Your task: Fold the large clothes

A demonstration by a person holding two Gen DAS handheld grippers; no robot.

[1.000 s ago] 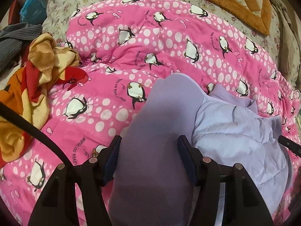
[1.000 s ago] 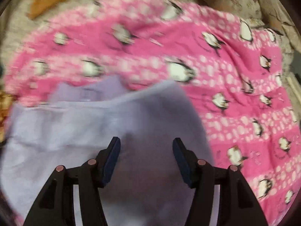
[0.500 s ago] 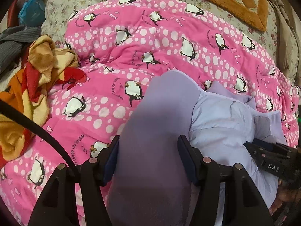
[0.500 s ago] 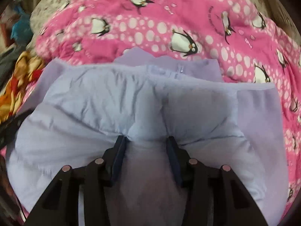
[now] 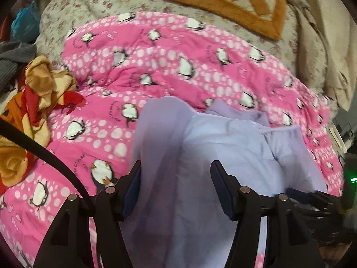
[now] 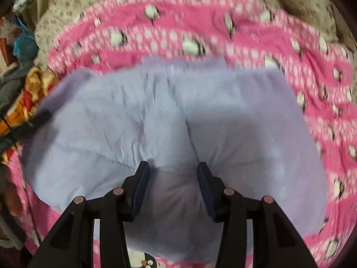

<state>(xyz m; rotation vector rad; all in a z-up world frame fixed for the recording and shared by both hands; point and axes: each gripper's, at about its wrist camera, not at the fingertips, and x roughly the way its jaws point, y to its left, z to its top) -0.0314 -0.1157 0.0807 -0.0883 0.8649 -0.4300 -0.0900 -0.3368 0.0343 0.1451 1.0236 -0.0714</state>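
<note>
A lilac padded jacket (image 5: 225, 138) lies on a pink penguin quilt (image 5: 156, 67). In the left wrist view my left gripper (image 5: 175, 167) is shut on a lilac flap of the jacket, which hangs lifted between its pads. In the right wrist view my right gripper (image 6: 173, 166) is shut on a puckered bunch of the jacket (image 6: 107, 122), with creases fanning out from the pads. The right gripper (image 5: 312, 198) also shows at the lower right of the left view, close beside the left one. The quilt (image 6: 200, 22) rings the jacket.
A crumpled orange, red and yellow cloth (image 5: 33, 102) and a grey striped garment (image 5: 13, 60) lie left of the quilt. An orange checked blanket (image 5: 227, 4) rests on the floral sheet (image 5: 107, 2) at the back. A black cable (image 5: 44, 154) crosses the lower left.
My right gripper slid across the jacket and closed its jaws on a bunch of it. My left gripper lifted its flap a little. The right gripper came into the left view.
</note>
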